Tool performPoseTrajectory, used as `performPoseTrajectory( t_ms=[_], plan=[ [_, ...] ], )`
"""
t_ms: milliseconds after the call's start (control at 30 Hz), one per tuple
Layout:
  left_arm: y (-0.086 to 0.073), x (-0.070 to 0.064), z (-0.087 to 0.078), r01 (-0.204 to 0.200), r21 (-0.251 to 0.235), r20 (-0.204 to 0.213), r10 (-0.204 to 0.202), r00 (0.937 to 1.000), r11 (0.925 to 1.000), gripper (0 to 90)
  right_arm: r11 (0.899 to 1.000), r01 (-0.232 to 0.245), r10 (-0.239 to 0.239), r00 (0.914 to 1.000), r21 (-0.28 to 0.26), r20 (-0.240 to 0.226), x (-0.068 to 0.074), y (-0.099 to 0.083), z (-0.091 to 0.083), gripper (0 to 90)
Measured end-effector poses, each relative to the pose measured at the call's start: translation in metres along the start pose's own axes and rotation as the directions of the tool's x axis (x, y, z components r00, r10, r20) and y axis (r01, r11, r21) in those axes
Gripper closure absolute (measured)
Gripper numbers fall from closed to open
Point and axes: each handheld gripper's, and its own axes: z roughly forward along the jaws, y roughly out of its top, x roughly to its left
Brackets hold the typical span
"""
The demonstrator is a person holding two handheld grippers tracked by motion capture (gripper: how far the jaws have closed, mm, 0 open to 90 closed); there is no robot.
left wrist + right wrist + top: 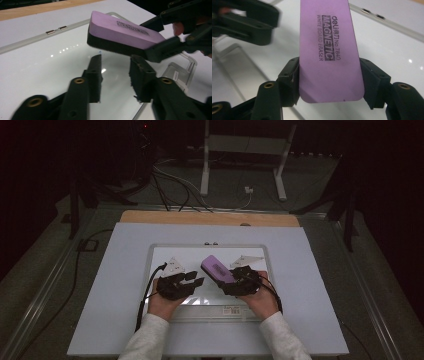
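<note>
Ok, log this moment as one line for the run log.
right gripper: shut on eraser | left gripper: open, holds nothing | eraser: above whiteboard

My table [115,285] had a pale, smooth top with a strip of bare wood [210,218] along its far edge. A framed whiteboard [165,255] lay flat on it, near the middle, toward my side.
</note>
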Motion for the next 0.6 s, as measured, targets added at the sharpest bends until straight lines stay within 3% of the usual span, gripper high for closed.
performPoseTrajectory(
  t_ms=[200, 300, 433, 600],
  plan=[
    [-0.001, -0.003, 0.003, -0.01, -0.007, -0.005, 0.01, 0.9999, 0.9999, 79.7, 0.996, -0.082, 0.079, 0.9924, 0.029, 0.095, -0.024, -0.008, 0.008, 39.5],
    [-0.001, -0.004, 0.001, -0.019, -0.014, -0.007, 0.019, 0.9998, 0.9997, 84.3, 0.993, -0.11, 0.1, 0.9784, 0.043, 0.181, -0.039, -0.013, 0.011, 39.5],
    [-0.003, -0.003, -0.005, -0.022, -0.037, -0.008, 0.022, 0.9997, 0.9991, 90.0, 0.989, -0.142, 0.124, 0.9578, 0.052, 0.259, -0.054, -0.018, 0.013, 39.5],
    [-0.007, -0.001, -0.011, -0.029, -0.038, -0.023, 0.029, 0.9993, 0.9988, 90.0, 0.985, -0.163, 0.135, 0.9373, 0.061, 0.321, -0.068, -0.025, 0.016, 39.5]
  ],
)
